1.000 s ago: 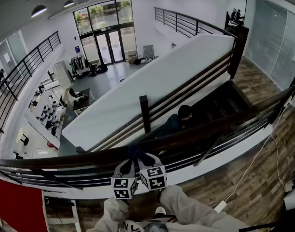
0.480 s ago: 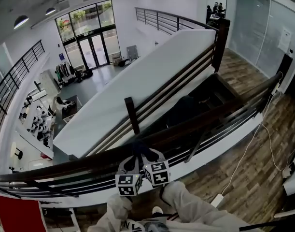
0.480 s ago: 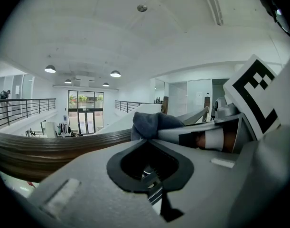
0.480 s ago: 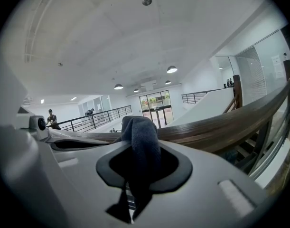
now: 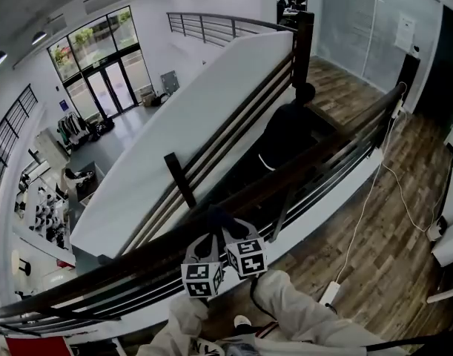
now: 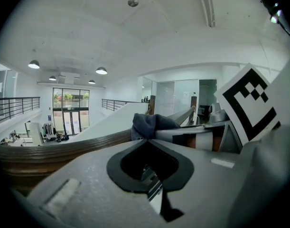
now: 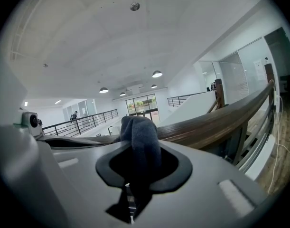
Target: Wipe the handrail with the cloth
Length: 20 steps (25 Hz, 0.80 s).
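A dark blue-grey cloth (image 5: 217, 219) lies bunched on top of the dark wooden handrail (image 5: 315, 154), which runs from lower left to upper right. Both grippers stand side by side right behind it, marker cubes toward me. My right gripper (image 5: 229, 233) is shut on the cloth (image 7: 141, 136), whose fabric runs down between its jaws. My left gripper (image 5: 211, 236) has its jaws together, and the cloth (image 6: 152, 125) bulges straight out of their tips (image 6: 147, 139). The handrail (image 7: 216, 122) stretches away to the right in the right gripper view.
Metal rails (image 5: 322, 188) run under the handrail. Beyond it a staircase drops away, with a person in dark clothes (image 5: 285, 136) on it and a wooden post (image 5: 180, 180). A white cable (image 5: 367, 206) and power strip (image 5: 330, 294) lie on the wood floor at right.
The grippers and cloth have slid right along the handrail, past the stair post. The person on the stairs has climbed higher. My view has swung right.
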Tool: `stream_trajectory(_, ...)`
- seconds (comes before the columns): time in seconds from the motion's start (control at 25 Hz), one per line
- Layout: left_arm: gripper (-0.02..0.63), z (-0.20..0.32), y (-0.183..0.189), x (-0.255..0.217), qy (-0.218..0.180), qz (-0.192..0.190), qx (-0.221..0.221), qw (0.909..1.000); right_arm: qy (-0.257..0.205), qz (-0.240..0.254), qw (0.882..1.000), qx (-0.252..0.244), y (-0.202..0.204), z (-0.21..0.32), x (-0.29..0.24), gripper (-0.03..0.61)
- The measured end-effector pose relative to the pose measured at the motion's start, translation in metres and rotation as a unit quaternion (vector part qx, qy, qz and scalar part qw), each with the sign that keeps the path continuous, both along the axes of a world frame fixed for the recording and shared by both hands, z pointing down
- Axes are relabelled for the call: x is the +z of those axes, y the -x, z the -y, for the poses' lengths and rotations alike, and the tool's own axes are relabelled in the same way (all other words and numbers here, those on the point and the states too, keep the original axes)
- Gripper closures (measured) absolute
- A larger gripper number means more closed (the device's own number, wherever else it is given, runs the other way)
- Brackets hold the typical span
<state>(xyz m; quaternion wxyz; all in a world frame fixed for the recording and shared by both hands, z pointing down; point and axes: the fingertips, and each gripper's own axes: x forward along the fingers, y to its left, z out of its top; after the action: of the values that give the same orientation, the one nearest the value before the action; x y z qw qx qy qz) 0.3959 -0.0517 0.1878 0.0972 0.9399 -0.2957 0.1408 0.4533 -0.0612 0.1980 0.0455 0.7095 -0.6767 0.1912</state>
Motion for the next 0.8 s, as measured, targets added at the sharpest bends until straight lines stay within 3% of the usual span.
stream_trajectory(0.8,0.611,-0.019,-0.13,-0.02,0.012,-0.028,0.114,0.993,0.004,0.0,0.996,0.092,-0.132,-0.014,-0.004,0.506)
